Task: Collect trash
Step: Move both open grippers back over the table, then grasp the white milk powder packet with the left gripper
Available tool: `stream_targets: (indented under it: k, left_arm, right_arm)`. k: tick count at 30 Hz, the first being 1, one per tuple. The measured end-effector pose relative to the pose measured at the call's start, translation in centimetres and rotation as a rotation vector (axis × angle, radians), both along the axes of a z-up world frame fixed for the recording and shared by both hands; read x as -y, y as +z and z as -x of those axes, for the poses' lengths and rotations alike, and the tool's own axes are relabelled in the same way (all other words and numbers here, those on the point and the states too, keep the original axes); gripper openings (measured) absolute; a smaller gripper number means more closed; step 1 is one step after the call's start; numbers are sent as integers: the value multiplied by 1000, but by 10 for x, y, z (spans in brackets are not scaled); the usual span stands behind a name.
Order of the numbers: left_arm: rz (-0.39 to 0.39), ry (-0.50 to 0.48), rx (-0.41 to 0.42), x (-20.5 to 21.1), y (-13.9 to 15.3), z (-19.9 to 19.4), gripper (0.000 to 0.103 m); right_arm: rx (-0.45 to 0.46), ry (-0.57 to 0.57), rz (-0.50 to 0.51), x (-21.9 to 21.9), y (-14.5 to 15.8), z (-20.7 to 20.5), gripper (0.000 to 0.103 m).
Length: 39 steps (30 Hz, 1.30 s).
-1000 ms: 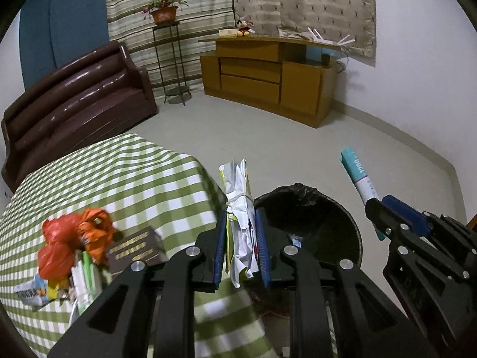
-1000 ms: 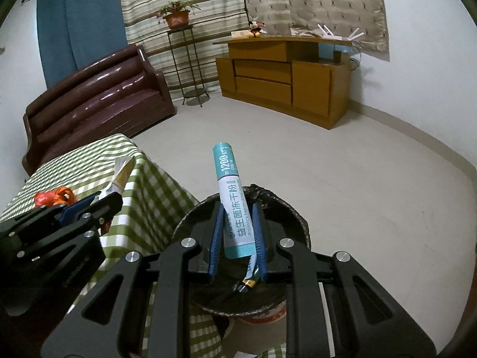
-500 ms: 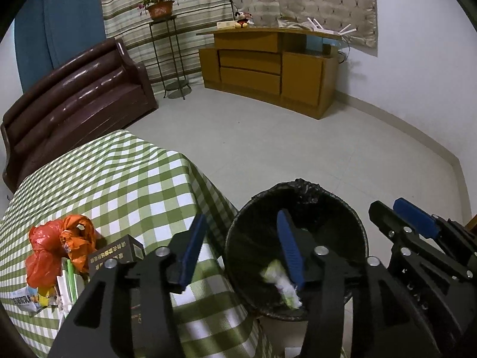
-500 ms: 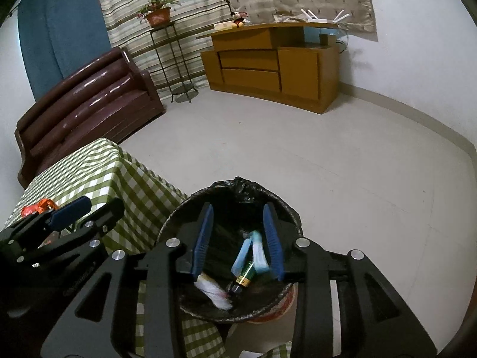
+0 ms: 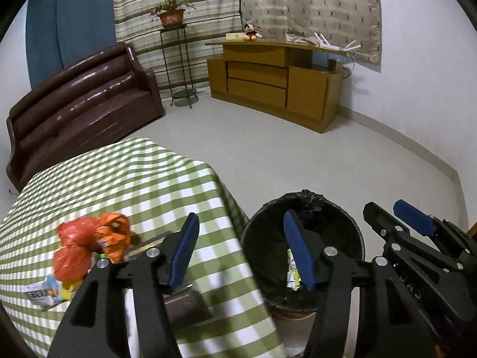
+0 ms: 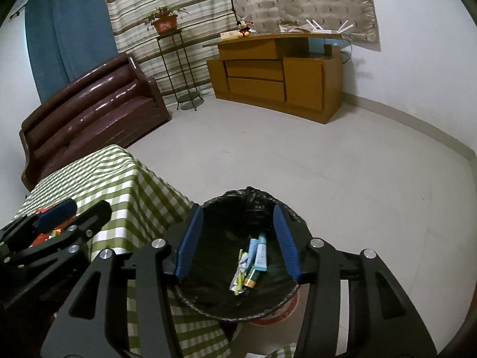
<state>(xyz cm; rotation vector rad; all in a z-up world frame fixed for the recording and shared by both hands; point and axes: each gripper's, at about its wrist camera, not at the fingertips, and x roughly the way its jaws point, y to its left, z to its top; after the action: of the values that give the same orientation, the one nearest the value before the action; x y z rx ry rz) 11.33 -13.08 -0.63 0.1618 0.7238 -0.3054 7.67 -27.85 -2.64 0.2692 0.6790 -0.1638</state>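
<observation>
Both the left gripper [image 5: 241, 250] and right gripper [image 6: 237, 240] are opening, empty, over the trash bin [image 6: 208, 304]; best swing wide back to the orange bags [image 5: 89, 244] near the tabletop's edge.

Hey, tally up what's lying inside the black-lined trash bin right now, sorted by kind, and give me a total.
Inside the black-lined trash bin:
Crumpled white-and-green paper wrapper: 1
Teal-and-white tube: 1
Small dark bottle with a yellow band: 1
Total: 3, as far as the right wrist view shows.

brown box [image 5: 184, 304] half hidden behind left gripper's fingers [image 5: 182, 247], printed wrapper [image 5: 41, 291] text unreadable, bin's base [image 6: 277, 313] hidden
</observation>
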Motion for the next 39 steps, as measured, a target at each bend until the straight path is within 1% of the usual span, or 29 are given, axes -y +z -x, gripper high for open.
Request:
stream_targets:
  k: [5, 9, 11, 16, 24, 27, 29, 30, 33, 39]
  left_arm:
    - [12, 29, 9, -25, 7, 9, 60]
    - [14, 56, 10, -49, 8, 17, 61]
    - [10, 73, 12, -61, 9, 22, 63]
    - [-7, 126, 11, -97, 5, 31, 64]
    - [-28, 241, -21, -169, -8, 44, 64]
    - [-38, 275, -31, -188, -12, 45, 65]
    - [-38, 290, -33, -197, -12, 45, 70]
    - [-42, 297, -32, -203, -13, 44, 70]
    - [-62, 309, -28, -216, -14, 40, 70]
    - [-87, 317, -49, -234, -19, 26, 71]
  right_arm:
    - [0, 31, 11, -16, 4, 5, 54]
    - [-5, 75, 15, -34, 7, 9, 55]
    - [-9, 104, 23, -46, 8, 10, 55]
    - [-20, 165, 40, -74, 9, 15, 55]
    - [-42, 234, 44, -105, 6, 20, 55]
    - [-51, 256, 47, -117, 5, 21, 55]
    - [-54, 269, 49, -123, 4, 21, 55]
    - [-55, 274, 47, -127, 4, 22, 55]
    - [-57, 280, 41, -131, 4, 22, 55]
    - [-68, 288, 26, -140, 1, 18, 55]
